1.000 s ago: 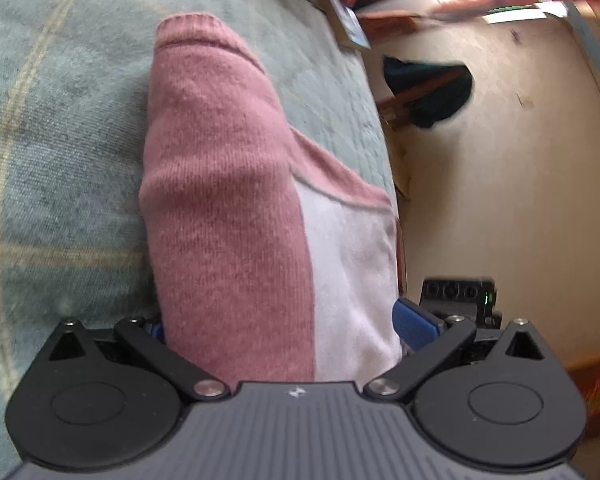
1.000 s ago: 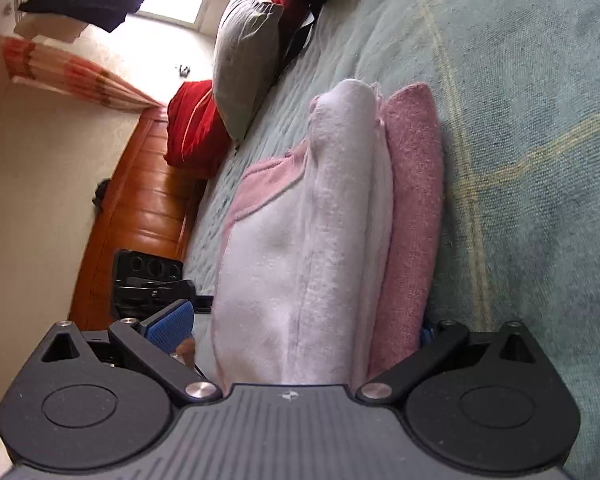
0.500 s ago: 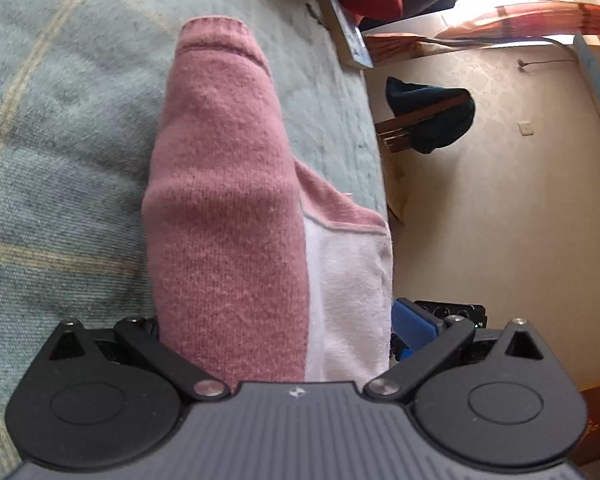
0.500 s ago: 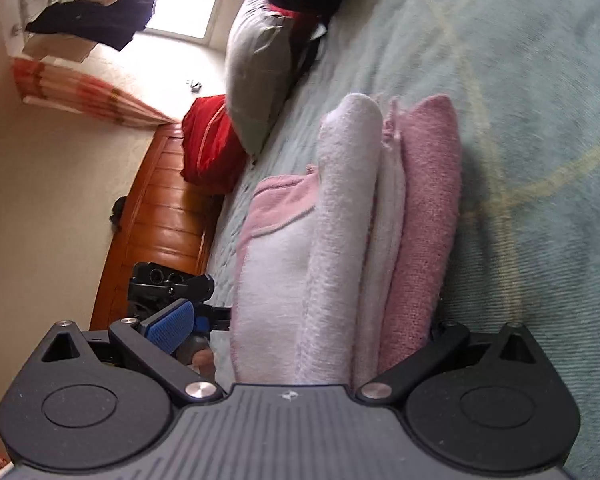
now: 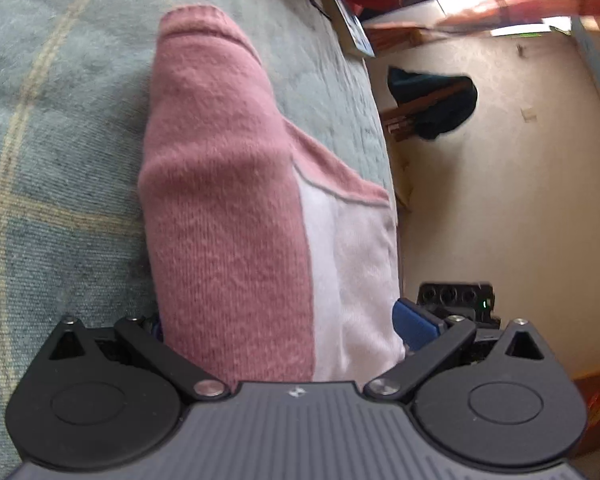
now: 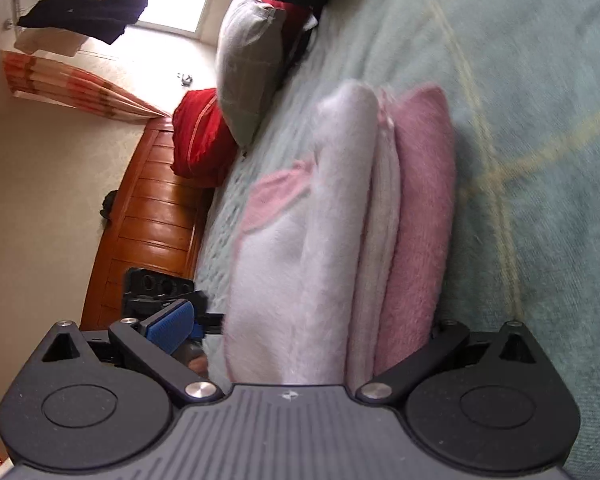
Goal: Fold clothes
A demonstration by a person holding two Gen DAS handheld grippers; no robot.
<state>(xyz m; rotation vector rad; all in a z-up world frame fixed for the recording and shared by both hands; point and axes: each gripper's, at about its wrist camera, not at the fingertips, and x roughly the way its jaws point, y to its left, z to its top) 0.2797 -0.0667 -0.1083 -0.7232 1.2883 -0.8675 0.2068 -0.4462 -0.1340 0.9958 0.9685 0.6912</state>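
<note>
- The left claw (image 5: 278,324) is gripping the near end of the folded sweater (image 5: 228,216); its jaws are spread about as wide as the bundle is thick, with the cloth filling the whole gap between them.
- In the left wrist view the sweater is running from 6 o'clock up toward 11 o'clock, its pink knit layer lying against the bed (image 5: 60,128) on the left and a white panel showing on the right, at about 4 o'clock of the pink.
- One blue pad (image 5: 414,330) is pressing on the white side; the other finger is hidden behind the pink layer.
- At 1 o'clock in that view a dark cloth (image 5: 432,104) is hanging over something wooden, against a pale wall.
- The right claw (image 6: 308,332) is clamping the sweater (image 6: 340,240) at its other end, again opened to the bundle's full thickness.
- In the right wrist view the fold is stacking in layers: white fleece on the left, thin pale layers in the middle, pink on the right, resting on the bed (image 6: 540,160).
- A blue pad (image 6: 172,324) is sitting at 8 o'clock, just beside the white layer; whether it is touching the cloth I cannot tell.
- A grey pillow (image 6: 248,72) and a red cushion (image 6: 200,140) are lying at 11 o'clock.
</note>
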